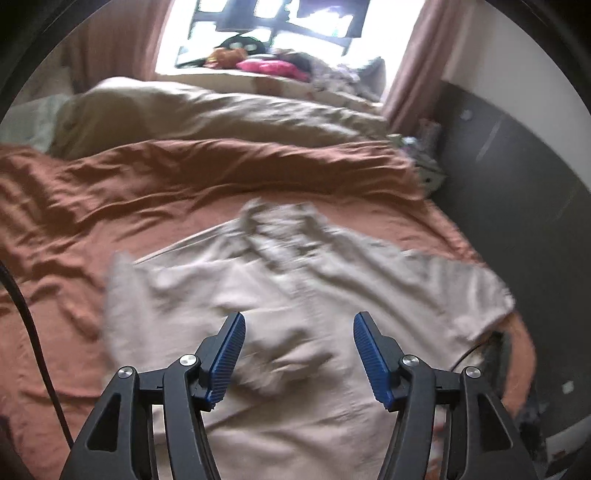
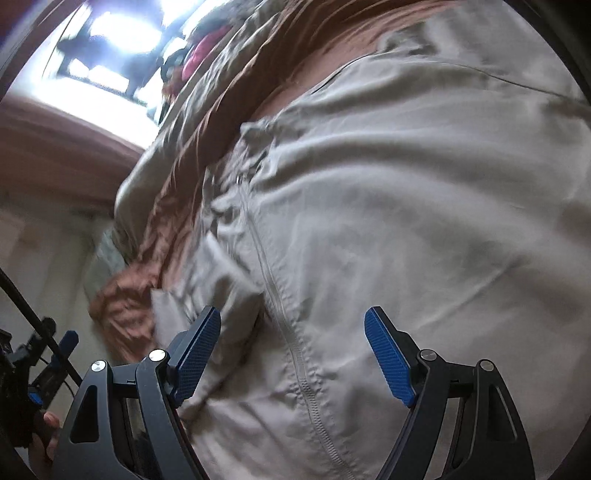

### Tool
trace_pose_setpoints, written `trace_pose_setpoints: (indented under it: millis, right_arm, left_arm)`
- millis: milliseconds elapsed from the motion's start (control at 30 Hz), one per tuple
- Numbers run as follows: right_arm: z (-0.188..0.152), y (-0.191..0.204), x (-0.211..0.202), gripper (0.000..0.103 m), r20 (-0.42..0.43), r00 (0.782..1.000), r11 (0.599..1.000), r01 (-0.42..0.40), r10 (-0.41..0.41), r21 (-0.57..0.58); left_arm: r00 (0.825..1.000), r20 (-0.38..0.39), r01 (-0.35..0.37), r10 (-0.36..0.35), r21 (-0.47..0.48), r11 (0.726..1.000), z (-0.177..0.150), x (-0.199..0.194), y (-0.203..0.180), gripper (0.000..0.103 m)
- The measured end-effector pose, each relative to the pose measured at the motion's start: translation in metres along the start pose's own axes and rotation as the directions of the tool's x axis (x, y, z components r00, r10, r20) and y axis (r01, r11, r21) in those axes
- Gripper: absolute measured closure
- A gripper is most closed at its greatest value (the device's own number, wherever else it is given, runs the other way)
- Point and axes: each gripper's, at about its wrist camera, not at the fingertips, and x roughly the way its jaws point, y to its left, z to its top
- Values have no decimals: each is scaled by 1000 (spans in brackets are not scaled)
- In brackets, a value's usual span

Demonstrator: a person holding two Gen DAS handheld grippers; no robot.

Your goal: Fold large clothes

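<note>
Hovering over beige zip jacket (image 1: 295, 295) spread on bed's (image 1: 110, 206) foot edge for folding; left gripper (image 1: 299, 354) and right gripper (image 2: 291, 354) spread, empty.

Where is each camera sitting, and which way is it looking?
Left wrist: sits on the left tongs, looking down across the bed at the beige jacket, toward the window; open blue pads show.
Right wrist: sits on the right tongs, tilted, close over the jacket's zipper; open pads and a fingertip show.
Both see the jacket, bed and window.
</note>
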Motion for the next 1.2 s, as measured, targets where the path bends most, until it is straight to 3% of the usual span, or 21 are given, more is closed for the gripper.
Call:
trace_pose_setpoints:
  millis: [167,367,633,733,800,867,967,1000,1067,1133,1200]
  right_arm:
    - [-1,40,13,24,-11,999,984,45,-47,-173]
    - [-23,95,31,24,-6,998,906,61,-70,-418]
    - [-46,127,73,24,41,981,809,178,-187,-560]
    - [-61,143,93,24,30,975,761,189,-218,-621]
    - [-72,155,106,24,36,970,707,201,-242,-678]
    - [-84,163,125,24,44,956,644,229,-289,-730]
    - [-93,165,154,24,61,930,585,278,-363,-762]
    - [-94,164,162,24,67,920,573,296,-386,-764]
    - [-93,160,172,24,72,914,568,308,-400,-763]
    - [-89,159,174,43,87,910,569,325,-404,-756]
    - [-80,155,168,79,115,903,581,359,-414,-730]
  left_arm:
    - [992,-52,-121,117,-79,990,-37,0,66,40]
    - [974,-114,-213,196,-163,963,-84,3,132,40]
    - [967,-187,-209,170,-211,955,-137,19,177,40]
    - [966,-207,-200,157,-203,959,-151,27,182,40]
    - [965,-211,-197,154,-200,960,-157,29,185,41]
    - [965,-217,-195,151,-200,960,-164,31,190,47]
    - [960,-239,-192,144,-195,962,-172,35,195,66]
    - [958,-245,-196,147,-191,962,-174,36,196,73]
    - [957,-252,-197,145,-193,961,-179,37,201,74]
    - [960,-242,-195,144,-203,960,-180,37,204,75]
    - [960,-237,-201,150,-211,957,-180,36,207,75]
